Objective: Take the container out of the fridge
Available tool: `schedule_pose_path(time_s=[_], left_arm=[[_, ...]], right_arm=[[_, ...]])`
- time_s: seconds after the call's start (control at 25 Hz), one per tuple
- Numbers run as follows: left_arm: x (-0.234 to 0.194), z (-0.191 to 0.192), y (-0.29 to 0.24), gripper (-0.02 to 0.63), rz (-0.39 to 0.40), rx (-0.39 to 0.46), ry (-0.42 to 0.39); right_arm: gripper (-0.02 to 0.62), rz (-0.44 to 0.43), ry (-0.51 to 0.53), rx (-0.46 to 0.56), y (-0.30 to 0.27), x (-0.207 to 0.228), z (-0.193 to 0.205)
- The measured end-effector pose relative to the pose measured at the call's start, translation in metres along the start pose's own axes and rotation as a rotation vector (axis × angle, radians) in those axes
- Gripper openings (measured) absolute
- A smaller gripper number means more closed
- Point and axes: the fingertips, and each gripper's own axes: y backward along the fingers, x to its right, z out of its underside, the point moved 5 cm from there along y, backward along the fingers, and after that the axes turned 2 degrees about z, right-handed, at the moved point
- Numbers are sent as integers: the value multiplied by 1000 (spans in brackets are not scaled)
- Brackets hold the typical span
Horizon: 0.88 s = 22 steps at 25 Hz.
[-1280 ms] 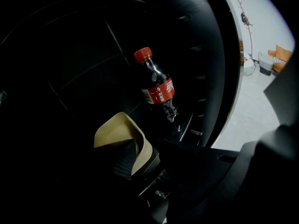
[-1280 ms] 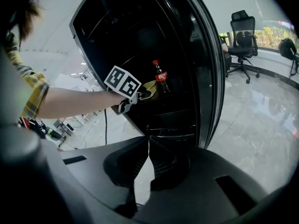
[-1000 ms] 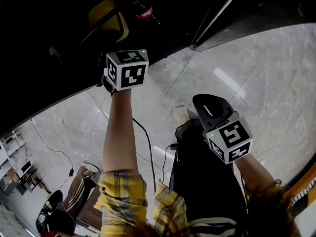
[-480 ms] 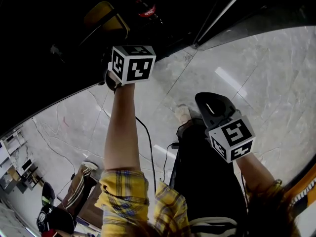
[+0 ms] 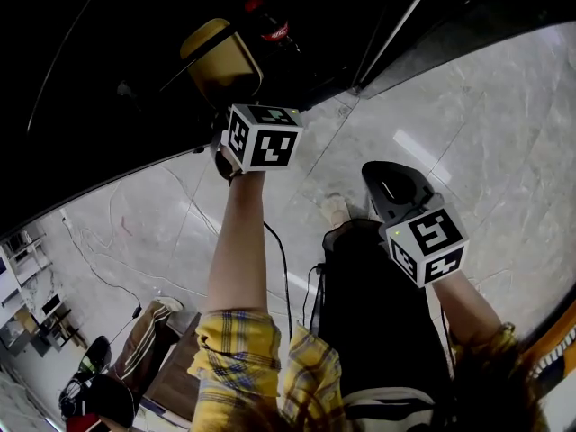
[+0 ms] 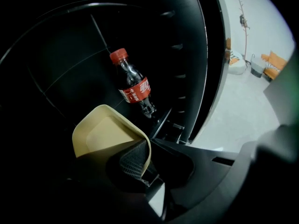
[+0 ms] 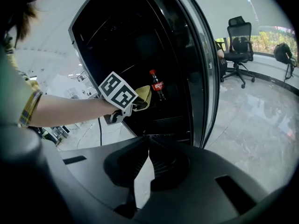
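A pale yellow container [image 6: 105, 136] sits tilted inside the dark fridge [image 6: 56, 69], just below a red-capped cola bottle [image 6: 134, 84]. My left gripper [image 6: 145, 158] is shut on the container's near rim, which is pinched between the ribbed pads. In the head view the container [image 5: 219, 54] shows just beyond my left gripper [image 5: 225, 115] at the fridge opening, with the bottle [image 5: 270, 25] behind it. My right gripper [image 5: 389, 185] hangs lower over the floor, shut on nothing. Its own view shows the right gripper [image 7: 148, 152] facing the fridge, where the container [image 7: 143, 96] is held.
The fridge's dark door frame [image 7: 205, 78] stands at the right of the opening. Glossy marble floor [image 5: 468, 151] spreads below. A black office chair [image 7: 237, 38] stands far off by the windows. A cable [image 5: 279, 259] trails along the floor by the person's legs.
My left gripper has moved right and closer to the container and closed its jaws on the rim. The right gripper has barely shifted.
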Motion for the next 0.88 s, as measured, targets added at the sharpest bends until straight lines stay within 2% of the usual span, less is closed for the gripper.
schedule_pose_path(time_s=[0.68,0.88], left_arm=[[29,-3,99,37,170,14,118],[42,-12,134,37,240,25,58]], right_arm=[[29,17,49,25,48,-41,-50],[29,37,41,38,65,-43,-60]])
